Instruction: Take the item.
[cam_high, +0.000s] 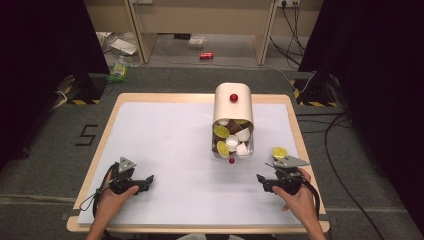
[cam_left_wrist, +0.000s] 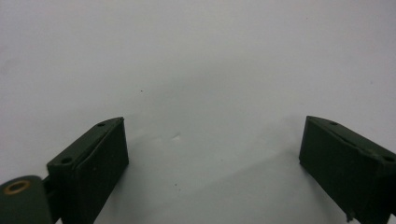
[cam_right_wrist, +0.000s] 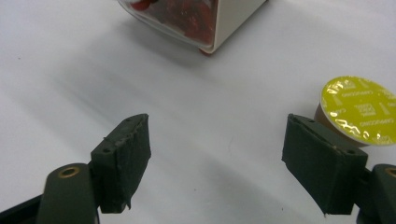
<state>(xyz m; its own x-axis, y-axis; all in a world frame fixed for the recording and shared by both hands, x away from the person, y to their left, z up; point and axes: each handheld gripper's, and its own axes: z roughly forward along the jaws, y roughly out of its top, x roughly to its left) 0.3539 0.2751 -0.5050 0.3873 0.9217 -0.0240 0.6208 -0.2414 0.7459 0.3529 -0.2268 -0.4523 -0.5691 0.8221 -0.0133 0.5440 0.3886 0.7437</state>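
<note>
A cream dispenser (cam_high: 233, 107) with a red knob stands at the far middle-right of the table. Its clear front bin (cam_high: 232, 142) holds several coffee capsules, yellow, white and brown. One yellow-lidded capsule (cam_high: 279, 152) lies alone on the white sheet, just beyond my right gripper (cam_high: 260, 178). In the right gripper view that capsule (cam_right_wrist: 358, 109) sits past the right-hand jaw, outside the gap, and the dispenser's corner (cam_right_wrist: 219, 23) is at the top. My right gripper (cam_right_wrist: 217, 119) is open and empty. My left gripper (cam_high: 150, 178) rests near the front left, open (cam_left_wrist: 215, 121) over bare sheet.
A white sheet (cam_high: 170, 145) covers the wooden table (cam_high: 107, 125). A small red ball (cam_high: 231, 160) sits right before the dispenser's bin. Behind the table the floor holds a red can (cam_high: 206, 55), scattered litter (cam_high: 120, 67) and cables (cam_high: 330, 135).
</note>
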